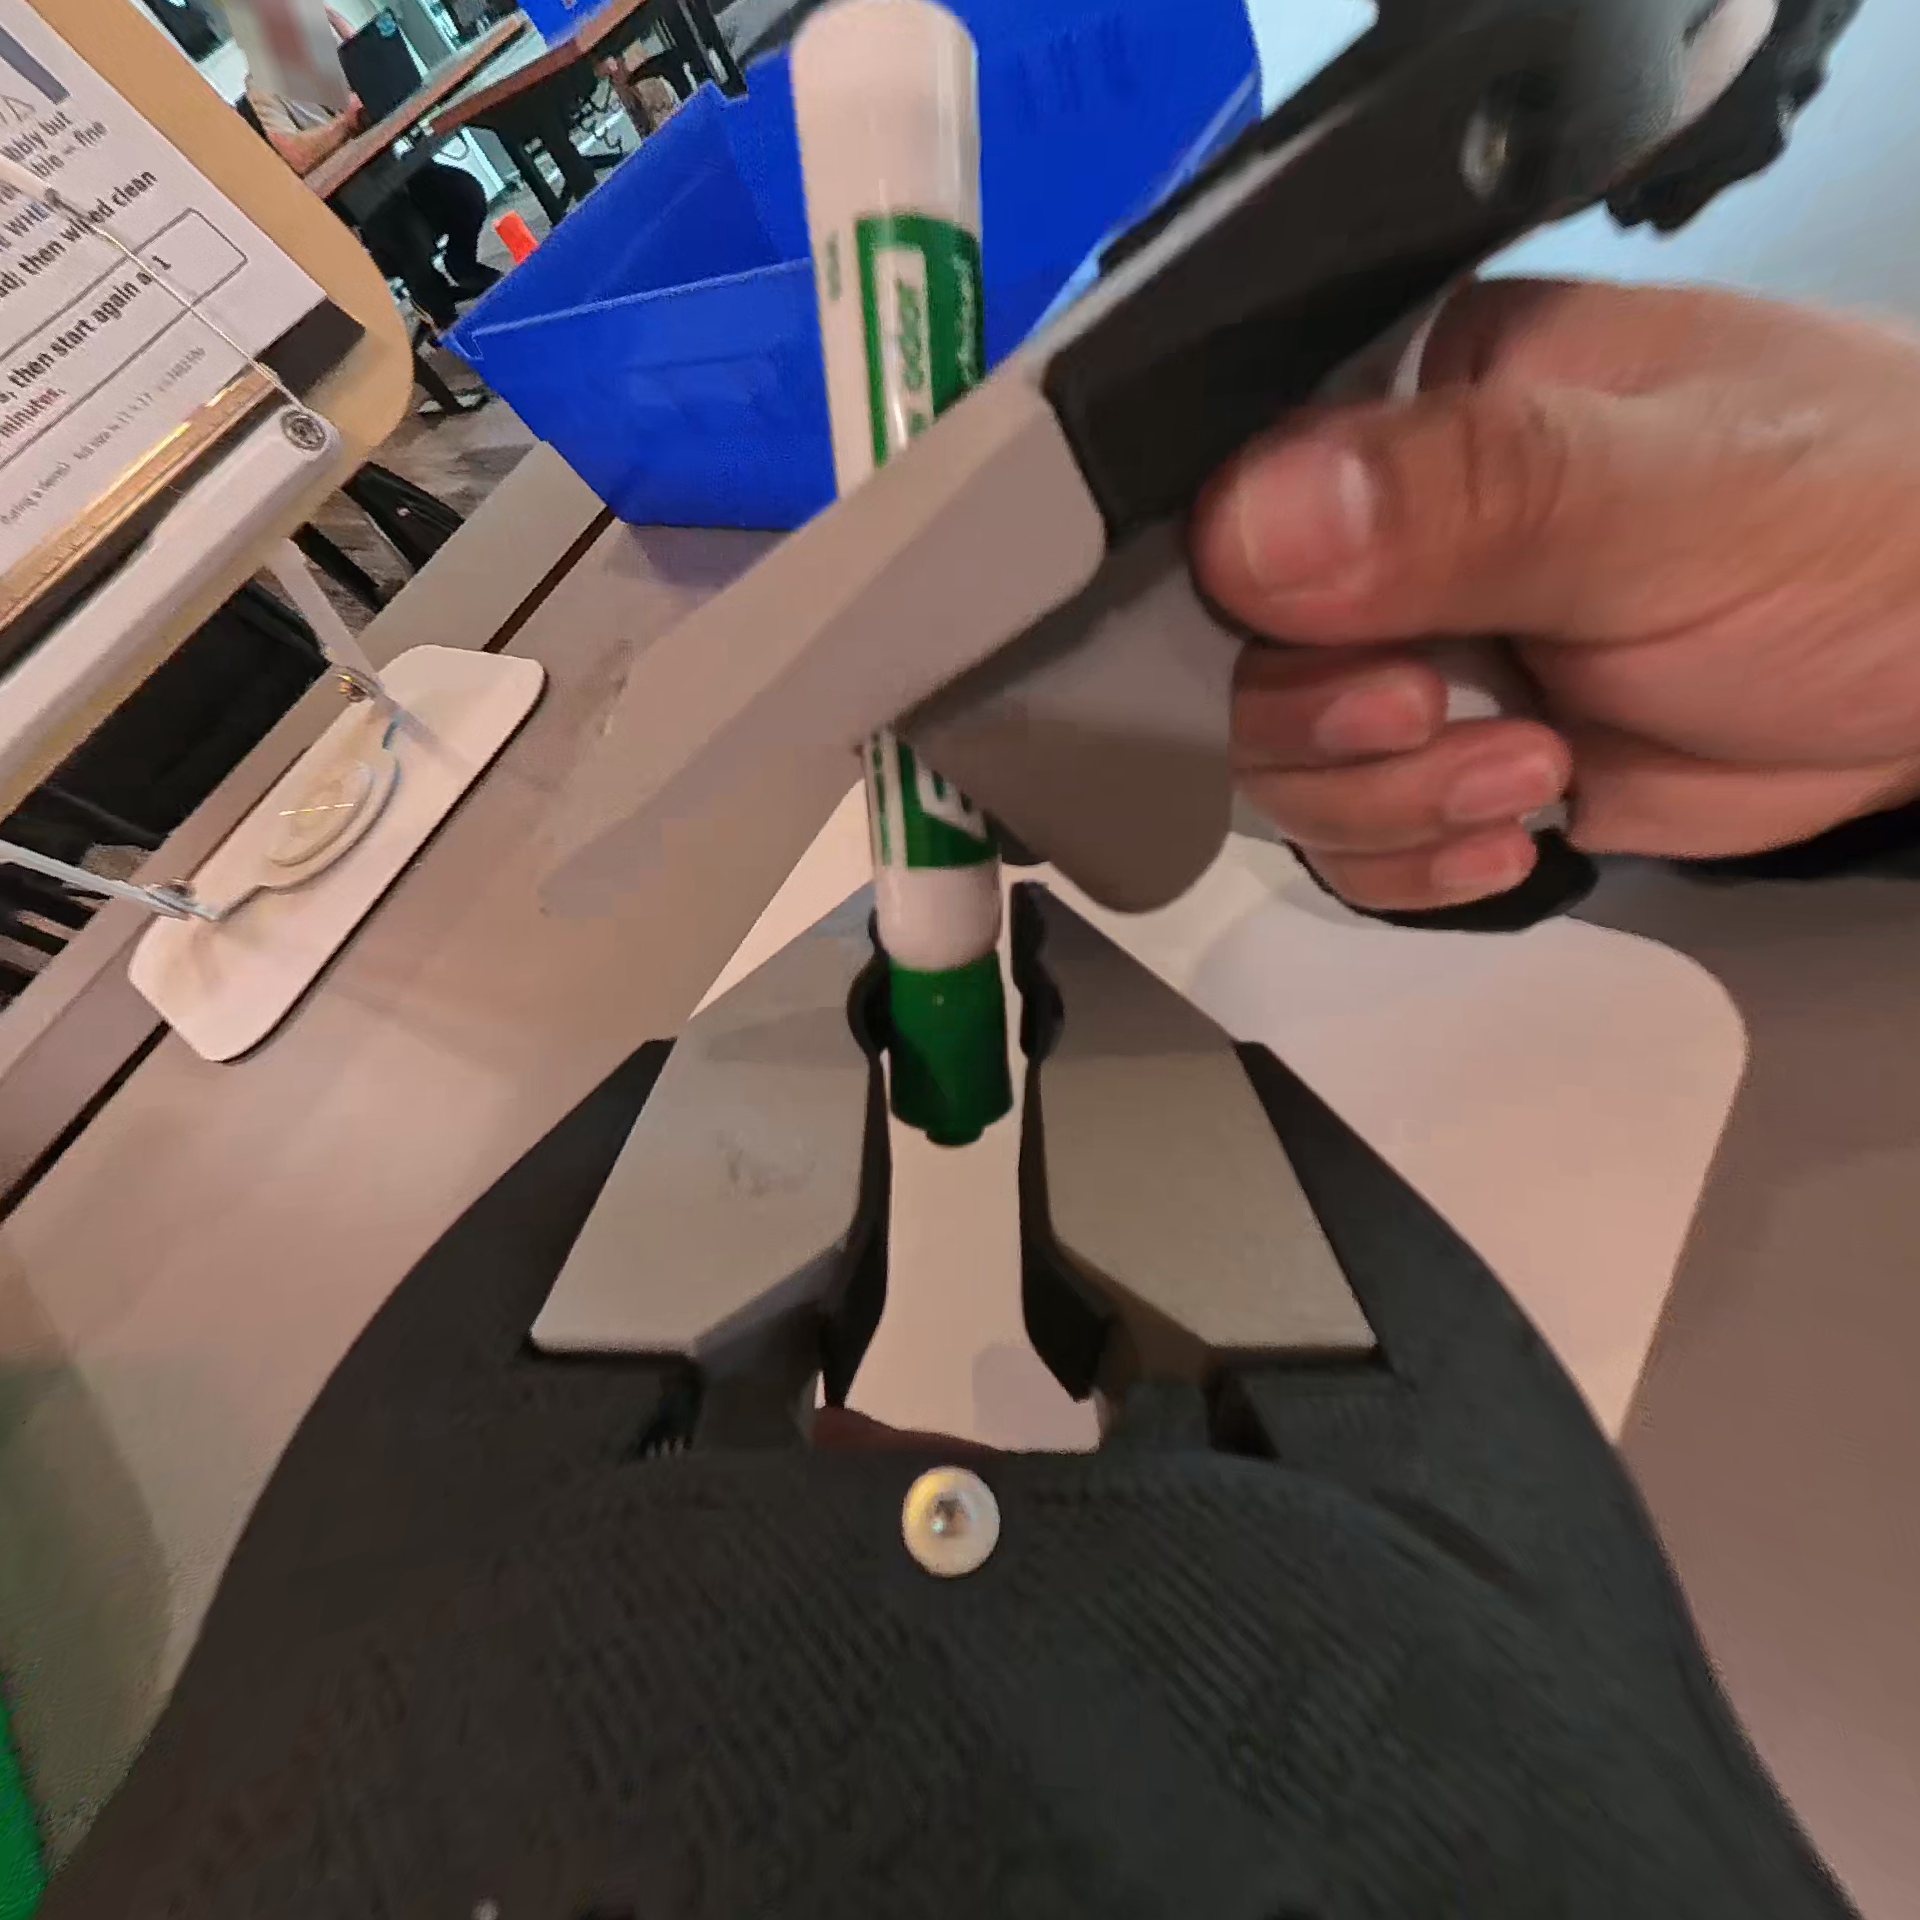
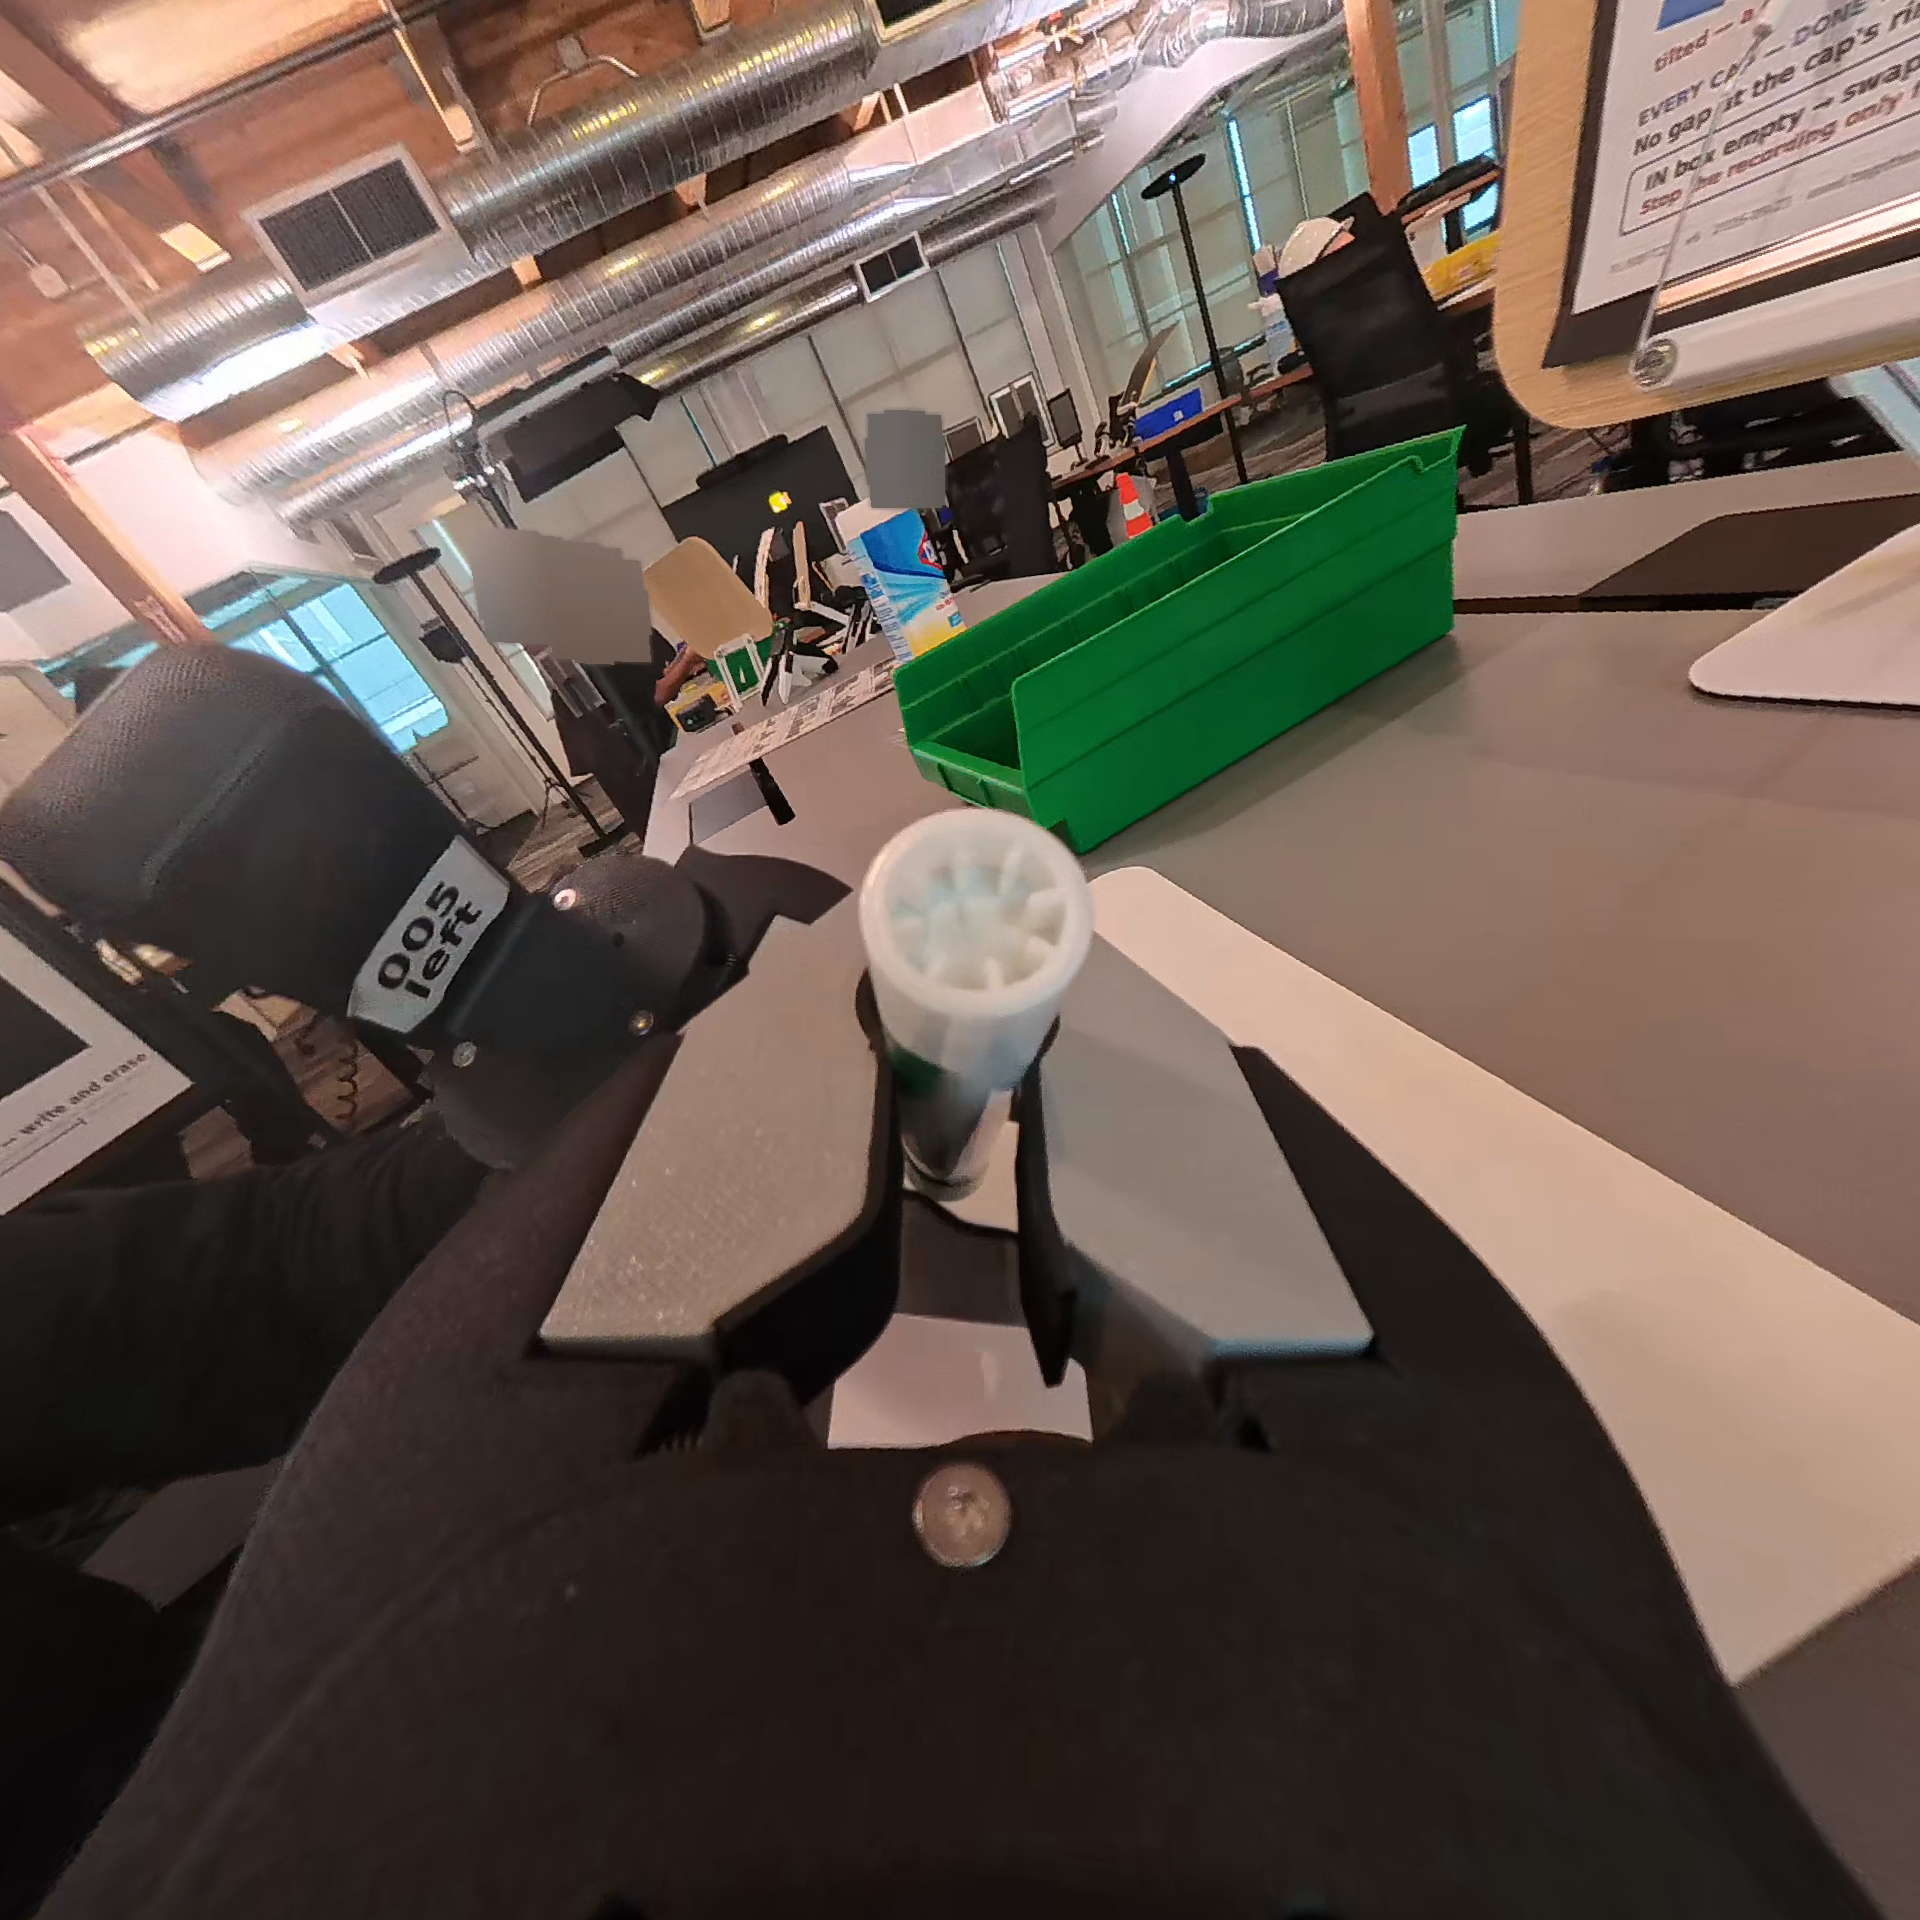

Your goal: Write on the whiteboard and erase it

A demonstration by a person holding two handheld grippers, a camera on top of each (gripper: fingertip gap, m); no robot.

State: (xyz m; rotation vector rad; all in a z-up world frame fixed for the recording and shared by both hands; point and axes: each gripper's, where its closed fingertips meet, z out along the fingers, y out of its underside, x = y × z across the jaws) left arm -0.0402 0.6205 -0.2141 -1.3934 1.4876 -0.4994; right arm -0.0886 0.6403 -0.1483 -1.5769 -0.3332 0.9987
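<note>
Marker [image 1: 940,821]: white barrel, green label, upright over the whiteboard [image 1: 1455,1091] – the same marker shows end-on in the right wrist view [image 2: 971,961].
Cap [image 1: 948,1049]: green, on the marker's lower end, sitting between the left gripper's fingertips.
Left gripper [image 1: 951,1023]: clamped on the cap, both pads touching it; also visible at the left edge of the right wrist view [image 2: 343,883].
Right gripper [image 2: 951,1101]: closed around the barrel, above the cap; in the left wrist view it crosses in front of the marker [image 1: 935,644], a bare hand [image 1: 1579,623] on its handle.
Whiteboard: flat on the grey table [image 2: 1507,862], under both grippers, corner rounded.
Blue bin [image 1: 665,395]: toward the table's far edge, behind the marker.
Green bin [image 2: 1195,644]: on the table beyond the whiteboard's far corner.
Sign stand [image 1: 343,842]: white base near the table's left edge.
</note>
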